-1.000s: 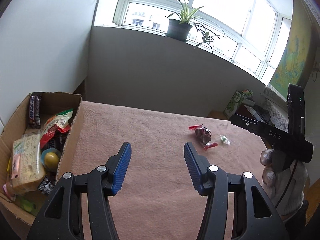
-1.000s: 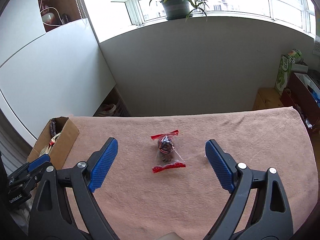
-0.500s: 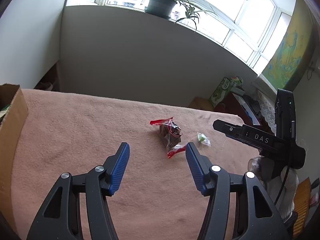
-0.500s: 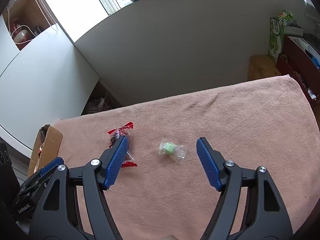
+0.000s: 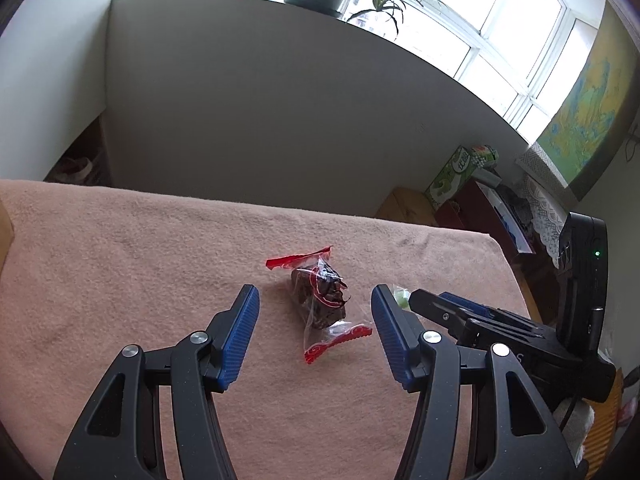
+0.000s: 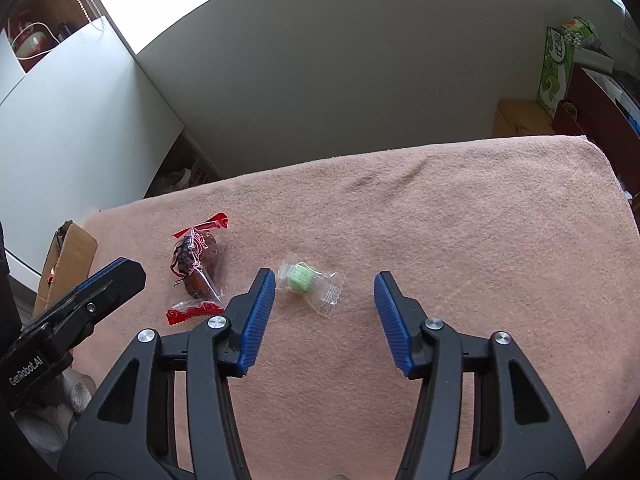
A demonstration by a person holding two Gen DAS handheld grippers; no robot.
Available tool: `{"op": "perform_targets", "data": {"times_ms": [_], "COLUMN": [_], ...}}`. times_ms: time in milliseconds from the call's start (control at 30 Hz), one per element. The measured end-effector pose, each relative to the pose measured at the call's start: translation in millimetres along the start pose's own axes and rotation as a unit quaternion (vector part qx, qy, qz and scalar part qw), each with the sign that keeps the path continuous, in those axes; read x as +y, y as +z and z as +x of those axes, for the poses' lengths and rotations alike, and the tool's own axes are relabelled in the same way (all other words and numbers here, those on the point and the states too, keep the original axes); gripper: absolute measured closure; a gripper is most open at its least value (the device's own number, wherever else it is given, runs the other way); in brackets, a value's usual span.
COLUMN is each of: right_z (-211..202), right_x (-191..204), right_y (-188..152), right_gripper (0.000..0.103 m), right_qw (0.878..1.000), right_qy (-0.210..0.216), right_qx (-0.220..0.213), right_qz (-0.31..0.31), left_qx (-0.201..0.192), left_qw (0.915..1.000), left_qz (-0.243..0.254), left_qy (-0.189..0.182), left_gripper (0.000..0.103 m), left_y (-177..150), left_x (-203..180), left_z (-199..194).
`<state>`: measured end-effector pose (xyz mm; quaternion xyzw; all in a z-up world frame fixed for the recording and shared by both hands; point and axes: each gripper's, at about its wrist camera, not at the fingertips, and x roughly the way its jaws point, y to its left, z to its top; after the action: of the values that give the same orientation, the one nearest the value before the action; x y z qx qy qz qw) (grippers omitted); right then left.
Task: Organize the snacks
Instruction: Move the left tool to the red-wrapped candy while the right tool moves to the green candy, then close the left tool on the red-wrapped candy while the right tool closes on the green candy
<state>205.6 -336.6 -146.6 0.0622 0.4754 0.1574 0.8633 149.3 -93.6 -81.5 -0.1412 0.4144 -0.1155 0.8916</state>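
Observation:
A clear packet with red ends holding a dark dried fruit (image 5: pixel 320 296) lies on the pink cloth (image 5: pixel 120 264), just ahead of and between the tips of my open, empty left gripper (image 5: pixel 314 304). It also shows in the right wrist view (image 6: pixel 196 268). A small green candy in a clear wrapper (image 6: pixel 306 280) lies just ahead of my open, empty right gripper (image 6: pixel 324 284), nearer its left finger. In the left wrist view the candy (image 5: pixel 400 296) is mostly hidden behind the finger. The cardboard snack box (image 6: pixel 66 256) stands at the cloth's left edge.
The cloth-covered table ends at a grey wall behind. A green carton (image 6: pixel 558 68), a wooden stool (image 6: pixel 520 120) and dark furniture stand off the right end. The left gripper's body (image 6: pixel 72 312) shows low left in the right wrist view.
Both grippers have moved forward and down toward the snacks. The left now frames the red-ended packet; the right has come closer to the green candy. Both stayed open.

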Motion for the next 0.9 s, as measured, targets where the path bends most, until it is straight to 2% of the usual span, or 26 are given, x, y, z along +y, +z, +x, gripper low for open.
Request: {"op": "perform_targets", "data": {"times_ms": [167, 433, 600, 733, 833, 900], "right_z": [6.7, 12.8, 13.0, 12.5, 11.9, 11.8], "right_x": [12.0, 22.4, 27.0, 29.7, 26.1, 23.4], "right_y": [-5.6, -5.7, -7.8, -9.8, -9.8, -9.4], "right_gripper": [0.048, 0.048, 0.049, 0.059, 0.066, 0.076], "right_qw": [0.999, 0.996, 0.995, 0.994, 0.995, 0.995], "right_qy": [-0.030, -0.052, -0.062, -0.072, -0.071, -0.076], "right_qx": [0.000, -0.006, -0.009, -0.011, -0.013, -0.015], "right_qz": [-0.045, -0.070, -0.077, -0.080, -0.069, -0.062], "left_qx": [0.016, 0.044, 0.037, 0.033, 0.032, 0.031], "left_qw": [0.9998, 0.9988, 0.9991, 0.9990, 0.9989, 0.9989], "left_qz": [-0.008, -0.021, -0.015, -0.003, 0.006, 0.008], "left_qy": [-0.002, 0.007, 0.016, 0.030, 0.034, 0.034], "left_gripper": [0.045, 0.045, 0.047, 0.061, 0.066, 0.067], "left_y": [2.5, 0.0, -1.6, -2.0, -2.0, -1.4], "left_x": [-5.2, -1.0, -3.1, -5.8, -6.3, -4.5], "left_z": [19.2, 44.3, 44.7, 45.4, 45.4, 45.6]}}
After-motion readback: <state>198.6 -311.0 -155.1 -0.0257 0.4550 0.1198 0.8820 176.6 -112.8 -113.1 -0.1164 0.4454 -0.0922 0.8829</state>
